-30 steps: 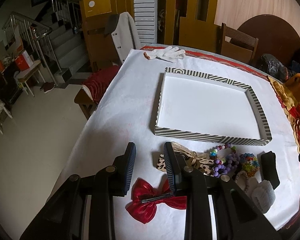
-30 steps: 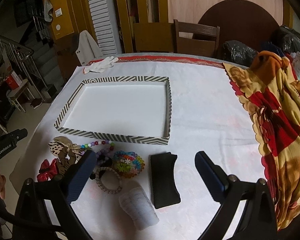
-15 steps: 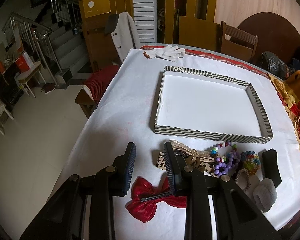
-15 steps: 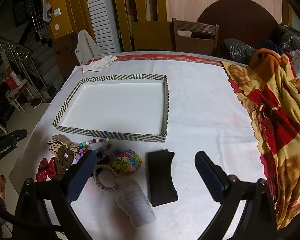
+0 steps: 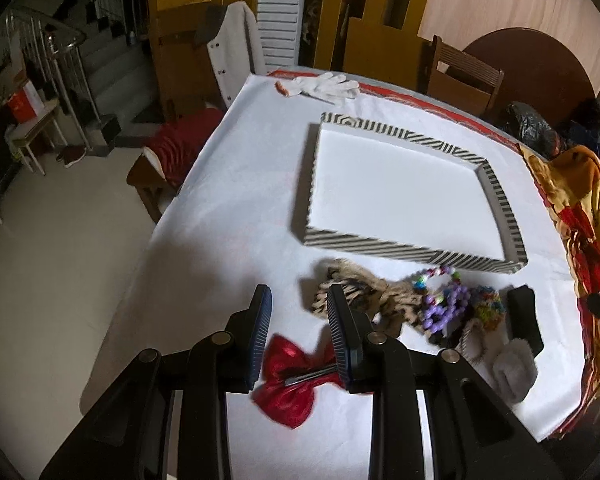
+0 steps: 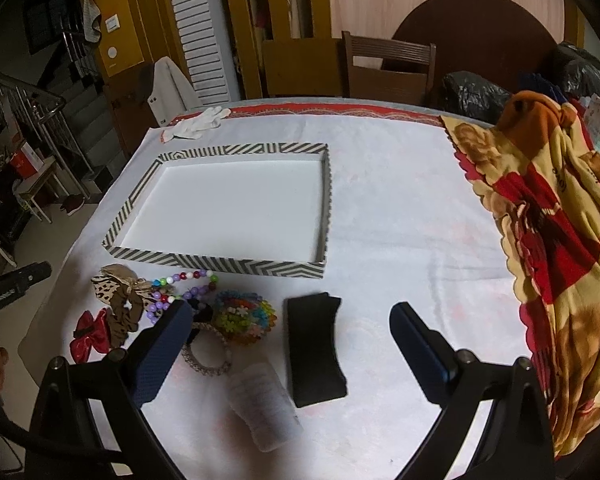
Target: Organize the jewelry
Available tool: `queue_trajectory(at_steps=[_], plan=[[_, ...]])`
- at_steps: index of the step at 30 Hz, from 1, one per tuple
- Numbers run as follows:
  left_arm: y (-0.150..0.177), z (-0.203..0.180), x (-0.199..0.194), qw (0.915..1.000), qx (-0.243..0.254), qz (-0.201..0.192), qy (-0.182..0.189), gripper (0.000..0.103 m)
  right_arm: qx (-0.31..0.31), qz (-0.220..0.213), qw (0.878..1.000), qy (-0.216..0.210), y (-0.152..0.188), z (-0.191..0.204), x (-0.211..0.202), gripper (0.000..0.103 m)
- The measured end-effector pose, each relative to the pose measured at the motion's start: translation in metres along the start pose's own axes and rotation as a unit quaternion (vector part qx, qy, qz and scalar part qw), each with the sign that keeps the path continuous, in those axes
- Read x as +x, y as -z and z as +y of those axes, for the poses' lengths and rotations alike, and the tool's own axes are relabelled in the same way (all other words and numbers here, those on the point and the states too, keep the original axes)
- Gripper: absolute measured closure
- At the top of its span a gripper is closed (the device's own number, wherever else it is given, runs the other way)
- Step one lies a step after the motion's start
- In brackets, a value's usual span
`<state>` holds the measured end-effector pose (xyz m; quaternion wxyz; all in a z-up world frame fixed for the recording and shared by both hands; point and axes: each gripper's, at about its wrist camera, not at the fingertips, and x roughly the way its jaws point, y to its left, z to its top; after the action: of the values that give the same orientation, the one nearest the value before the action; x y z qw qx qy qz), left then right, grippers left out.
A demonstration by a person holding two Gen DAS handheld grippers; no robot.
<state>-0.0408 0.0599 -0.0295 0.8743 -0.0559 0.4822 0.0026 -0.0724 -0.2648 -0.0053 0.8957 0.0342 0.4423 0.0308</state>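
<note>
A striped tray [image 5: 404, 250] [image 6: 220, 262] with a white floor stands empty on the white tablecloth. In front of it lie a red bow clip [image 5: 294, 384] [image 6: 86, 336], a leopard scrunchie [image 5: 364, 300] [image 6: 120, 300], bead bracelets [image 5: 444, 304] [image 6: 184, 280], a multicolour flower band [image 6: 242, 316], a pearl bracelet [image 6: 208, 354], a black band [image 6: 314, 350] and a white band [image 6: 266, 404]. My left gripper [image 5: 298, 312] is open above the red bow. My right gripper [image 6: 290, 326] is wide open above the black band.
A white glove [image 5: 326, 86] [image 6: 194, 126] lies at the table's far edge. A patterned blanket [image 6: 552, 240] covers the right side. Chairs [image 6: 388, 66] stand behind the table. The table's left edge drops to the floor [image 5: 60, 260].
Both grippers have moved slightly forward and lower toward the items. Nothing on the table has moved.
</note>
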Motion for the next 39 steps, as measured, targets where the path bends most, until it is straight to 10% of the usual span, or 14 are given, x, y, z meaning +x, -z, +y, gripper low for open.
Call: queue_trajectory(at_steps=[18,39], plan=[[0.040,-0.008,0.037,0.9864,0.081,0.112,0.089,0.084,0.004,0.051,0.999,-0.014,0.031,-0.045,0.034,0.004],[0.044,-0.022,0.060,0.9605,0.206,0.140,0.124,0.084,0.001,0.135,0.989,-0.054,0.032,-0.027,0.107,0.014]])
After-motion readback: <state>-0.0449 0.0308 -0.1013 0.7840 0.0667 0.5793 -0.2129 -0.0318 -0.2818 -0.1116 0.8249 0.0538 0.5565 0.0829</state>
